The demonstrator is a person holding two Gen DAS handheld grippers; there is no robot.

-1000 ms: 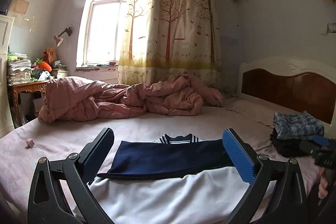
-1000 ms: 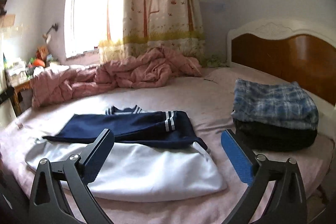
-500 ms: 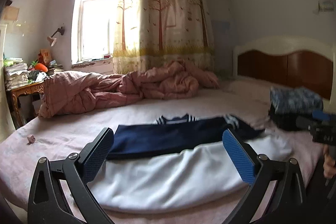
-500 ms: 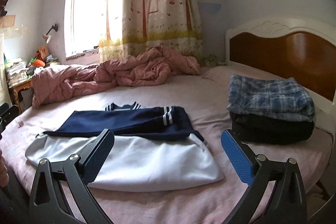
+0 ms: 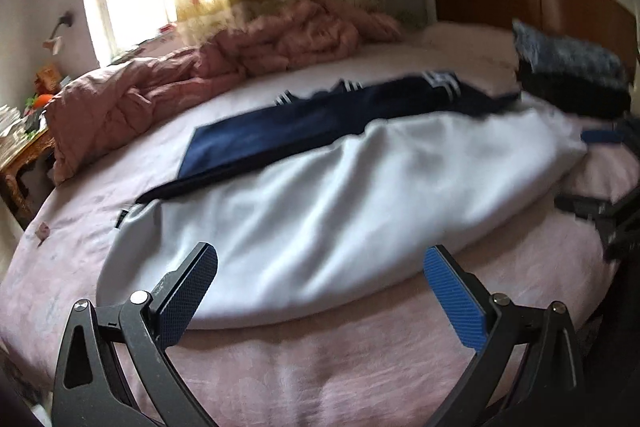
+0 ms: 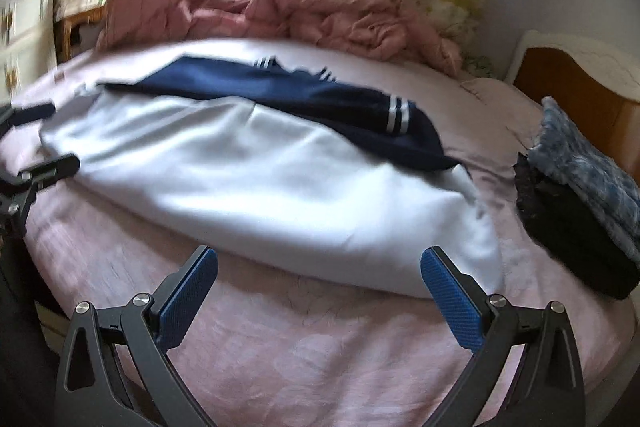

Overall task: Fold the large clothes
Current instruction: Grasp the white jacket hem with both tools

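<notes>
A white and navy garment (image 5: 320, 203) (image 6: 256, 171) lies folded into a long band across the pink bed sheet (image 5: 320, 375) (image 6: 304, 355). Its navy part with white stripes (image 5: 312, 123) (image 6: 320, 99) lies on the far side. My left gripper (image 5: 320, 301) is open above the garment's near edge, holding nothing. My right gripper (image 6: 320, 297) is open too, over the sheet just short of the garment's near right edge. Each gripper shows at the side of the other's view: the right gripper (image 5: 600, 175) and the left gripper (image 6: 36, 143). Both views are motion-blurred.
A pile of folded clothes (image 5: 568, 79) (image 6: 580, 203), checked blue on top of black, sits at the right by the wooden headboard (image 5: 532, 3). A crumpled pink quilt (image 5: 224, 67) (image 6: 280, 15) lies along the far side. A cluttered side table (image 5: 20, 147) stands left of the bed.
Both grippers have tilted downward and moved in toward the garment's near edge. The garment now fills more of each view. The jaws have stayed open.
</notes>
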